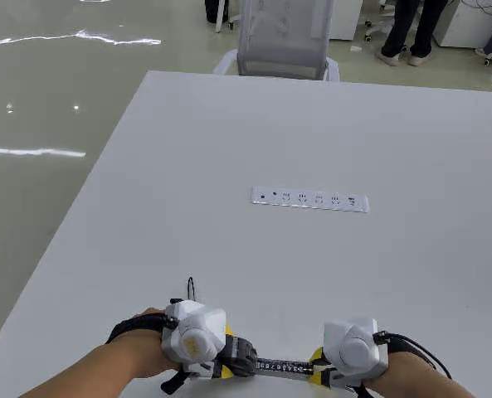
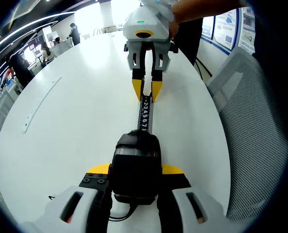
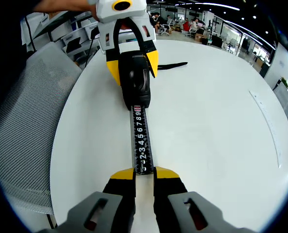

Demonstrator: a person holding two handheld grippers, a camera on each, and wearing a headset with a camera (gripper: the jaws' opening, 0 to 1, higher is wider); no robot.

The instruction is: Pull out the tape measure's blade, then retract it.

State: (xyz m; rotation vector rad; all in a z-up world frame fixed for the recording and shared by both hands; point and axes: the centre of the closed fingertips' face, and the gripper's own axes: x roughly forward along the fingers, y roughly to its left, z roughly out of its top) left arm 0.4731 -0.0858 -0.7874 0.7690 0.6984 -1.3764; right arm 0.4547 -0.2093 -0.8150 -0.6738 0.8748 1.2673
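Note:
A black tape measure (image 1: 239,355) lies near the front edge of the white table (image 1: 295,141). My left gripper (image 1: 227,356) is shut on its body (image 2: 136,162), yellow fingertips on either side. A short length of numbered blade (image 1: 283,365) runs out to my right gripper (image 1: 316,366), which is shut on the blade's tip. In the right gripper view my right gripper (image 3: 144,174) pinches the blade (image 3: 141,141) at its end, with the tape body (image 3: 135,80) beyond. In the left gripper view the blade (image 2: 144,116) reaches the right gripper (image 2: 147,91).
A white power strip (image 1: 309,199) lies flat at mid-table. A grey mesh chair (image 1: 283,37) stands at the far edge, with a person's legs (image 1: 407,33) beyond. The tape's black wrist strap (image 3: 170,64) trails on the table. Another mesh chair (image 2: 250,126) is beside me.

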